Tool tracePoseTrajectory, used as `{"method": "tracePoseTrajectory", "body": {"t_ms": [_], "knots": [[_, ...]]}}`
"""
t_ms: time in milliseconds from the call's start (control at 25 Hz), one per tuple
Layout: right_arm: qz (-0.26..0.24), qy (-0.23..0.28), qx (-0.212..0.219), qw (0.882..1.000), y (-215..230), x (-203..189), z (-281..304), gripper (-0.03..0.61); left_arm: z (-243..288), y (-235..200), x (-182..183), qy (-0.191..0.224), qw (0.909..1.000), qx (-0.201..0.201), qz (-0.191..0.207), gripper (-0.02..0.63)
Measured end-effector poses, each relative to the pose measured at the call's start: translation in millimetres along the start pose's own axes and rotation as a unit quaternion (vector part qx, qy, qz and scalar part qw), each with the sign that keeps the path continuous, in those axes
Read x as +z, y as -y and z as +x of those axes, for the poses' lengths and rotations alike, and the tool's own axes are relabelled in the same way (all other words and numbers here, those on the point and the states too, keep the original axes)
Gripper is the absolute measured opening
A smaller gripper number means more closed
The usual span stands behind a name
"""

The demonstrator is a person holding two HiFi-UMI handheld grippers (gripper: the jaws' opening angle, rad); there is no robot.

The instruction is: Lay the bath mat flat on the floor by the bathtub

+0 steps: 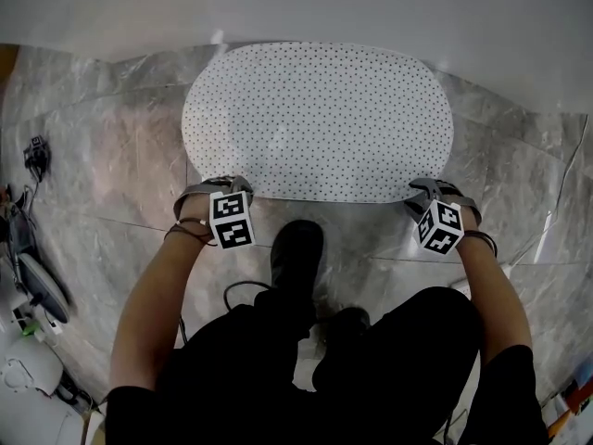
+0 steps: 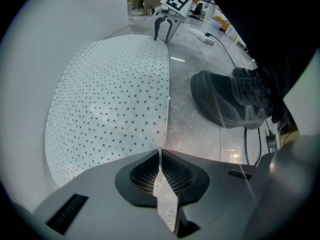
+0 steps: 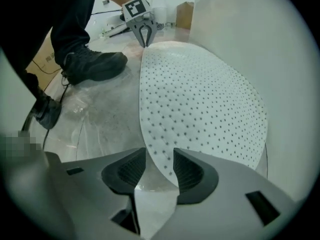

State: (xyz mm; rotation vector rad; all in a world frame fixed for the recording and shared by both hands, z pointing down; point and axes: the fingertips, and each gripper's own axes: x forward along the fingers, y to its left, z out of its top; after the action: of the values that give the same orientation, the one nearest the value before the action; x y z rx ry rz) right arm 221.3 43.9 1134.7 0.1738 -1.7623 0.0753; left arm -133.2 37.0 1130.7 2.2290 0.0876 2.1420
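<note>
The white oval bath mat [image 1: 318, 123], dotted all over, lies spread on the marble floor against the white bathtub wall [image 1: 296, 7]. My left gripper [image 1: 215, 186] points down at the mat's near left edge. In the left gripper view its jaws [image 2: 160, 151] are shut, with the thin mat edge [image 2: 115, 99] pinched between them. My right gripper [image 1: 429, 189] stands at the near right edge. In the right gripper view it [image 3: 159, 156] is open: the mat's edge [image 3: 200, 99] runs between the pads with a gap on either side.
The person's black shoes [image 1: 296, 248] stand on the floor just behind the mat's near edge, between the two grippers. Cables and white equipment [image 1: 32, 286] lie along the left side. A box and bottles [image 3: 170, 11] stand beyond the mat's far end.
</note>
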Motion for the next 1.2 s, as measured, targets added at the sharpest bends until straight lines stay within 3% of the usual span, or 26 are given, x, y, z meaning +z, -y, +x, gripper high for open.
{"method": "tracePoseTrajectory", "body": {"t_ms": [160,280,360,440,520,640,720,840,960,1200], "knots": [[-0.016,-0.023,0.01,1.0,-1,-12,6,0.193,5,-1,-6,-0.022,0.9995,0.013,0.017,0.034],[-0.006,-0.027,0.02,0.999,-2,-11,7,0.181,19,7,-8,-0.062,0.9955,0.029,0.065,0.087],[0.007,-0.026,0.03,0.999,-1,-10,7,0.17,22,9,-9,-0.065,0.9951,0.034,0.066,0.104],[0.027,-0.02,0.04,0.999,-1,-8,5,0.17,18,4,-7,-0.04,0.9988,0.025,0.016,0.124],[0.046,-0.013,0.054,0.997,-6,-6,3,0.176,8,-6,-3,-0.003,0.9982,0.013,-0.059,0.127],[0.075,0.004,0.074,0.994,-9,-2,-2,0.184,-10,-25,8,0.055,0.987,0.007,-0.151,0.127],[0.099,0.02,0.069,0.993,1,5,-8,0.155,-19,-36,16,0.082,0.9799,0.009,-0.181,0.127],[0.083,0.003,0.064,0.994,7,6,-6,0.178,-17,-37,20,0.08,0.9823,0.003,-0.17,0.128],[-0.017,-0.043,0.066,0.997,-10,-8,8,0.24,-2,-25,19,0.056,0.9891,-0.007,-0.136,0.146],[-0.025,-0.036,0.045,0.998,-15,-6,8,0.161,14,-9,-2,0.024,0.9923,-0.017,-0.121,0.152]]}}
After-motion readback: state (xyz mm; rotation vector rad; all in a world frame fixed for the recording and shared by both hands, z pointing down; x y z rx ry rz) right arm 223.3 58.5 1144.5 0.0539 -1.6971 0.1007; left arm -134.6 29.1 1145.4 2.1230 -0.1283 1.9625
